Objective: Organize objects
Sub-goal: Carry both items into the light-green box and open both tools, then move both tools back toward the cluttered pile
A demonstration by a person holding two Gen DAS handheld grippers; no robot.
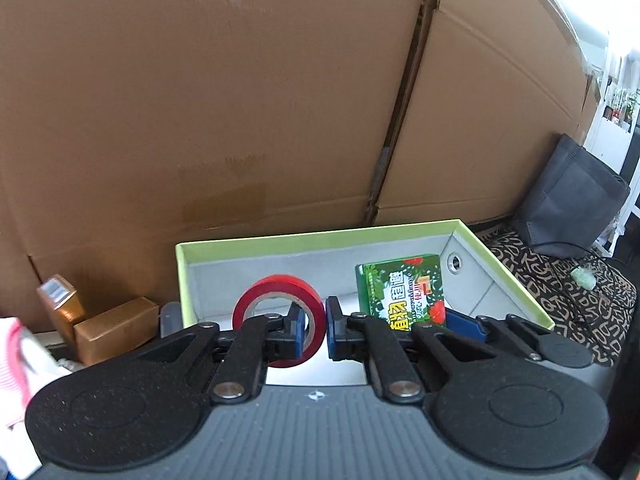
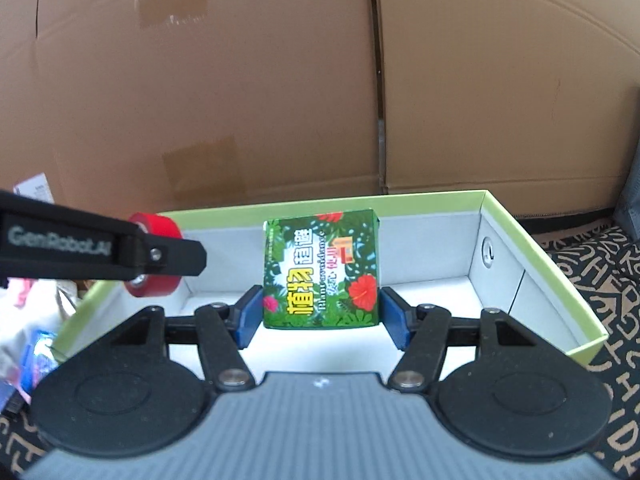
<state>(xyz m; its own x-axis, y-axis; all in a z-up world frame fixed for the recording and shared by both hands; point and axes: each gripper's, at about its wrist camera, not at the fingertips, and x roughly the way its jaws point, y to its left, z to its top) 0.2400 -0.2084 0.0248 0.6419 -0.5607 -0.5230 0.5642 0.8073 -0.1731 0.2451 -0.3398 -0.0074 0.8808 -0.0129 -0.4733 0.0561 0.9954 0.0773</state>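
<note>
The round red roll of tape (image 1: 279,318) sits low in the middle of the left wrist picture, held up over the green-rimmed cardboard box with grey inside walls (image 1: 320,235). The left gripper (image 1: 316,334) pinches one side of the ring: one blue pad goes through the hole and the other presses on the outside. In the right wrist picture the roll shows at the left, over the box's left edge.

The square green box with red flowers and yellow letters (image 2: 320,270) is in the middle of the right wrist picture. The right gripper (image 2: 320,318) has a blue pad touching each side of it, so it looks like it is squeezing the box, which seems to be down inside the big box near the back wall.

I think the step now is putting both things down inside. To do it well, lower the tape to the empty floor at the left, well away from the flower box, and only then let go, so it does not roll. Set the flower box flat before the pads open.

A tall brown cardboard wall (image 1: 240,100) stands behind. Two small gold boxes (image 1: 100,320) sit at the lower left.
</note>
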